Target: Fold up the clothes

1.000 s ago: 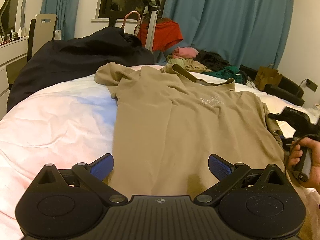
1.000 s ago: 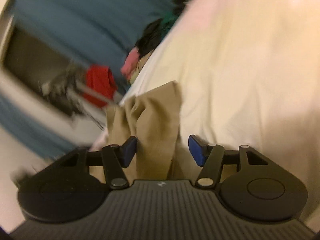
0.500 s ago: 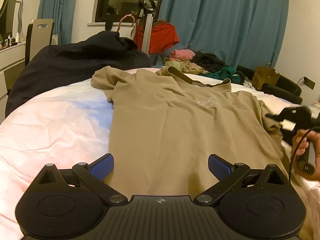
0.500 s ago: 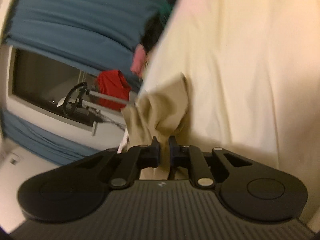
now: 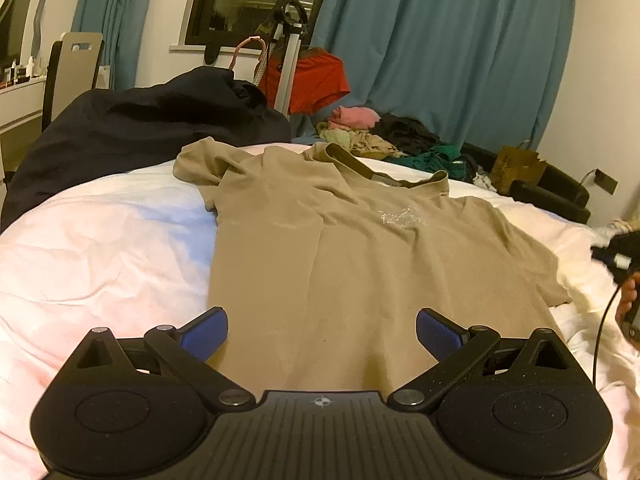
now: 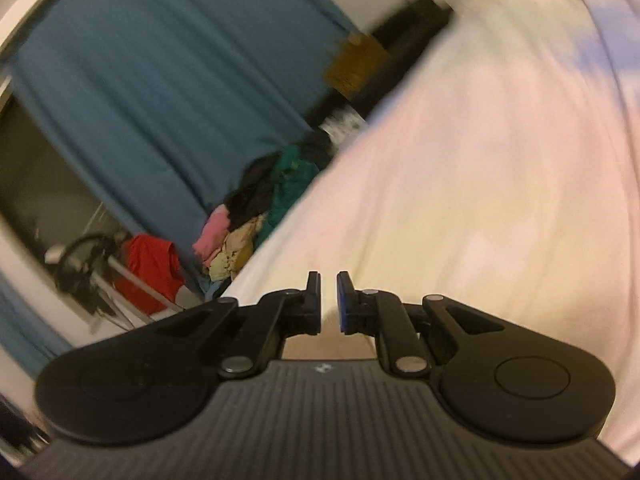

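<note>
Tan t-shirt (image 5: 360, 264) is spread flat, front up, on the bed (image 5: 100, 248), directly ahead of the left claw (image 5: 322, 330); hem is nearest the claw, collar farthest, so the long axis runs straight away from it. Left claw is held wide open, the hem between its blue pads, nothing gripped. One sleeve is bunched far ahead to the left, the other lies ahead to the right, near the right hand (image 5: 628, 292) at frame edge. Right claw (image 6: 329, 300) is seen nearly closed, a narrow gap left; no cloth is visible in the gap, only a tan patch underneath, bare bed ahead; view is blurred. Left claw is judged nearer to the hem, right to the right sleeve. Clothes pile (image 5: 384, 136) and blue curtain (image 5: 440, 52) are noted beyond the collar.
</note>
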Demonstrator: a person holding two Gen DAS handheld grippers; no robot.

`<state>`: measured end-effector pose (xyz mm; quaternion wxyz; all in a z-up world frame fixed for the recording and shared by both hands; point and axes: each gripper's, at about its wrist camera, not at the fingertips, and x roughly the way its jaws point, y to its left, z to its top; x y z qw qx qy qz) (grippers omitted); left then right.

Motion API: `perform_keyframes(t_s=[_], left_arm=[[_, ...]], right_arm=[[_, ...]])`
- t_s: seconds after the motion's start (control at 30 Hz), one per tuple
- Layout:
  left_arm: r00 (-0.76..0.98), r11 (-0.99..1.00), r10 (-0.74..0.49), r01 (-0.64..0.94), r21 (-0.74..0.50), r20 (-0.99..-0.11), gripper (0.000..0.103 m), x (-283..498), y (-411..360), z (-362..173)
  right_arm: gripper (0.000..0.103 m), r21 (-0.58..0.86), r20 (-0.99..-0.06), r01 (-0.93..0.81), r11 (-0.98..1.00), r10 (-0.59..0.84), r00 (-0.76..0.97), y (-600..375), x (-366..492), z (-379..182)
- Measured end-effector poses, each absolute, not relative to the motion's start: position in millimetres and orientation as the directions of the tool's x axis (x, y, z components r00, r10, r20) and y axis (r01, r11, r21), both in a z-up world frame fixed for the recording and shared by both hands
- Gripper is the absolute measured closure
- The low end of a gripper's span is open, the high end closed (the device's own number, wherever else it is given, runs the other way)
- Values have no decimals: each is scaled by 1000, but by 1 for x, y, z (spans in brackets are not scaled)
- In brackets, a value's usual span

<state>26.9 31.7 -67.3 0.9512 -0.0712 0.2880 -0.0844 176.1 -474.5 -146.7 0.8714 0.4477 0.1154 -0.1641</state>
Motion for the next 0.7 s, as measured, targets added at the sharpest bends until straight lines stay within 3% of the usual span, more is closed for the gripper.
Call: perform_keyframes(t_s=[0.03, 0.07, 0.1, 0.13, 0.37, 0.47, 0.63, 0.67, 0.7], left_arm=[[822, 976, -200, 119, -183, -533, 2, 26, 32, -66], [825, 976, -198, 119, -181, -530, 2, 25, 32, -65], [827, 977, -198, 119, -180, -527, 2, 25, 31, -65], [828, 977, -197, 119, -178, -525, 2, 24, 31, -64], [824, 980, -190, 126, -155, -533, 2, 23, 27, -66], [820, 981, -190, 135, -139, -540, 2, 25, 24, -69], [809, 982, -191, 151, -117, -556, 2, 31, 20, -77], [807, 982, -190, 153, -114, -560, 2, 32, 19, -78], [804, 982, -190, 155, -110, -563, 2, 32, 19, -80]], right_arm=[[81, 765, -358, 386, 516, -157, 920, -478, 175, -152], [57, 777, -360, 369, 510, -122, 925, -479, 173, -155], [18, 787, -358, 352, 506, -90, 930, -478, 172, -158], [7, 793, -346, 331, 512, -69, 936, -476, 174, -159], [7, 765, -318, 290, 575, -55, 947, -476, 203, -173], [29, 750, -354, 300, 590, -25, 935, -481, 223, -189], [31, 702, -379, 297, 647, -12, 925, -473, 251, -199], [37, 690, -375, 285, 665, -9, 927, -470, 255, -198], [55, 678, -373, 276, 682, -4, 928, -467, 259, -197]])
